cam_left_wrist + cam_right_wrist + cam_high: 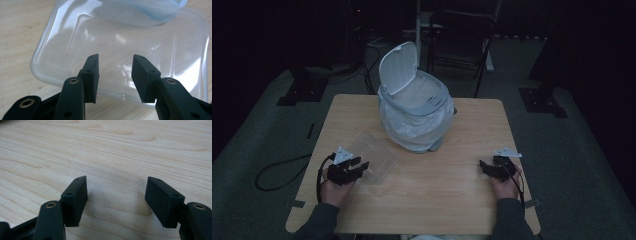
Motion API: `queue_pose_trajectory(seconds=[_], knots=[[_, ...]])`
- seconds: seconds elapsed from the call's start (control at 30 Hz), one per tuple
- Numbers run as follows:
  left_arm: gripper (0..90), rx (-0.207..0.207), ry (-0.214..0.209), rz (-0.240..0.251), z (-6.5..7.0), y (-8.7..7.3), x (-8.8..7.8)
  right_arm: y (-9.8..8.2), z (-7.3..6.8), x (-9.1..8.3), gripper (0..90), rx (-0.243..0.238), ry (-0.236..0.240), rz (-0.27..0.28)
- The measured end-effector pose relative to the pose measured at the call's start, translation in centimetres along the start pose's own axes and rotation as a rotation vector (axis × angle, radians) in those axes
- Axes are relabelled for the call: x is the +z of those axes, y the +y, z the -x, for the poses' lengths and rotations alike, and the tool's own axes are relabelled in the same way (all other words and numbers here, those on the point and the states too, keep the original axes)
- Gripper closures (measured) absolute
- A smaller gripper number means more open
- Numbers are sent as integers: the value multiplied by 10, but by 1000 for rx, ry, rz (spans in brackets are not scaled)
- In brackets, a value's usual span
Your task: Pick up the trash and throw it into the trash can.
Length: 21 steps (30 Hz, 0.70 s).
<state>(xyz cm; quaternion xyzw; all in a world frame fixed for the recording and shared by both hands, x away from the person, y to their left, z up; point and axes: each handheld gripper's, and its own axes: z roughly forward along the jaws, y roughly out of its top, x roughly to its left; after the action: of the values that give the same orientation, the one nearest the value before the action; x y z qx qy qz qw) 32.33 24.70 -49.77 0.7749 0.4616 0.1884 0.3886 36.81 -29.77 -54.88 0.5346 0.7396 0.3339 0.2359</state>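
Wooden table (pixel 437 185), dim room. Clear plastic tub (pixel 373 156) sits on the table at near left, just in front of the bin (pixel 414 117). Tub looks empty: the wood grain shows straight through its floor in the left gripper view (pixel 120 47).

Bin: grey, lined with a pale bag (pixel 399 127) that drapes over the outside and hides most of the body. Lid (pixel 398 67) stands flipped up at the back. Inside, only the bag lining can be made out; contents cannot be told.

Left gripper (pixel 357 167) is at the tub's near rim. In its own view (pixel 115 75) the jaws stand partly apart with the near rim of the tub running between them; the pads do not press on the plastic. No grip.

Right gripper (pixel 487 167) is at near right, well apart from tub and bin. Its own view (pixel 116 200) shows jaws wide over bare wood, nothing between them.
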Motion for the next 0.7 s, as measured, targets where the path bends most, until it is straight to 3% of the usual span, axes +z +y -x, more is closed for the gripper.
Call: queue_pose_trajectory(seconds=[0.07,0.17,0.33,0.47,0.57,0.67,0.7], knots=[[574,-4,26,-47,-6,-4,5,0,0,0,335,-1,0,0],[565,-8,-3,-90,-13,-6,24,0,0,0,335,-1,0,0],[535,27,-13,-96,-20,7,54,0,0,0,335,-1,-1,-1],[516,-15,-4,-101,-31,11,72,0,0,0,333,0,-1,-1],[497,-34,-21,-72,-28,13,66,0,-1,0,330,1,0,-1],[454,-8,-56,-10,-15,20,49,0,-1,0,328,-2,0,0],[439,-8,-56,-10,-15,20,49,0,-1,0,328,-2,0,0]])
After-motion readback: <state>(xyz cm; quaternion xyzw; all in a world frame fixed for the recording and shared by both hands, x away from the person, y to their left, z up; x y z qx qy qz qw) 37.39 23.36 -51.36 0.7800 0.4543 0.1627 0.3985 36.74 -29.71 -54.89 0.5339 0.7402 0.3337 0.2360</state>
